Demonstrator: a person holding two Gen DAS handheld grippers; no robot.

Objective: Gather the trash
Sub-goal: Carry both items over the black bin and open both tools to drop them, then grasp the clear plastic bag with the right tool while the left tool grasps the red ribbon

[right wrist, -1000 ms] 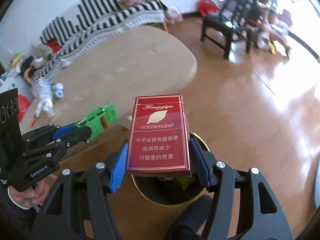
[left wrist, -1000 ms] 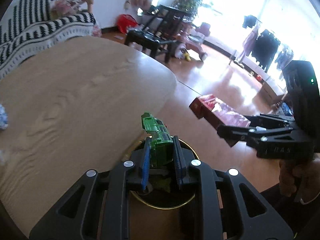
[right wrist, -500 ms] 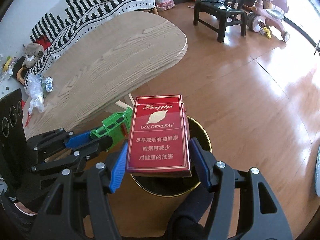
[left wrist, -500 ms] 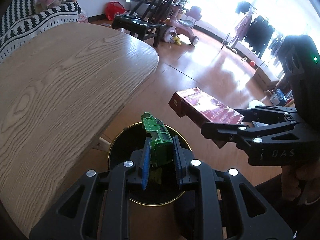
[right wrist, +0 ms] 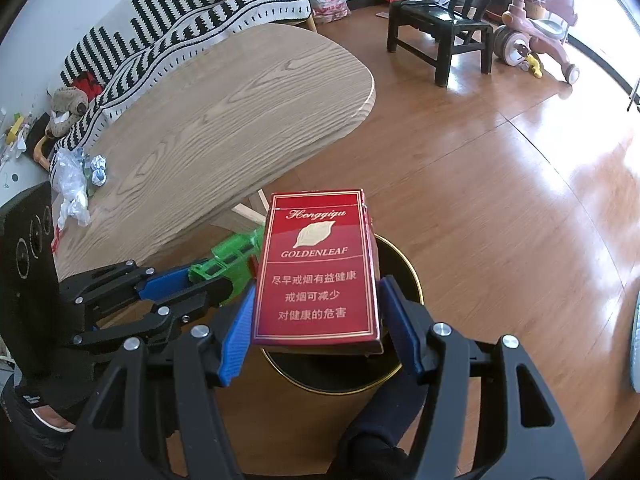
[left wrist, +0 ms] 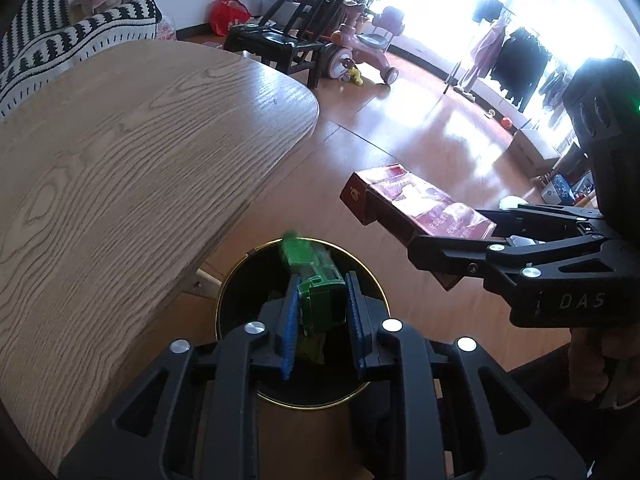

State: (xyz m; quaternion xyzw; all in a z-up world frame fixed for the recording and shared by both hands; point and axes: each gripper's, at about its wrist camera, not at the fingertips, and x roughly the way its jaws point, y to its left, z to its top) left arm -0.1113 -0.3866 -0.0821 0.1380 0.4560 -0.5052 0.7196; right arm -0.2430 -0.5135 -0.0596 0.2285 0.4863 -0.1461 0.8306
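My left gripper (left wrist: 320, 292) has its jaws parted around a green plastic packet (left wrist: 318, 288), which looks blurred and loose between the pads, directly above a black bin with a gold rim (left wrist: 240, 280). My right gripper (right wrist: 316, 312) is shut on a red cigarette pack (right wrist: 316, 268) and holds it over the same bin (right wrist: 412, 280). In the right wrist view the green packet (right wrist: 232, 256) and left gripper (right wrist: 208, 276) sit just left of the pack. In the left wrist view the red pack (left wrist: 416, 204) hangs to the right of the bin.
A wooden table (left wrist: 120, 160) edges the bin on the left. Crumpled plastic wrappers (right wrist: 76, 184) lie at its far end. A black chair (right wrist: 440, 36), a pink ride-on toy (right wrist: 536, 44) and a striped sofa (right wrist: 180, 20) stand beyond on the wood floor.
Both grippers moved off the table edge to above the bin. The left jaws have opened a little and the green packet is slipping, blurred. The right still grips the red pack.
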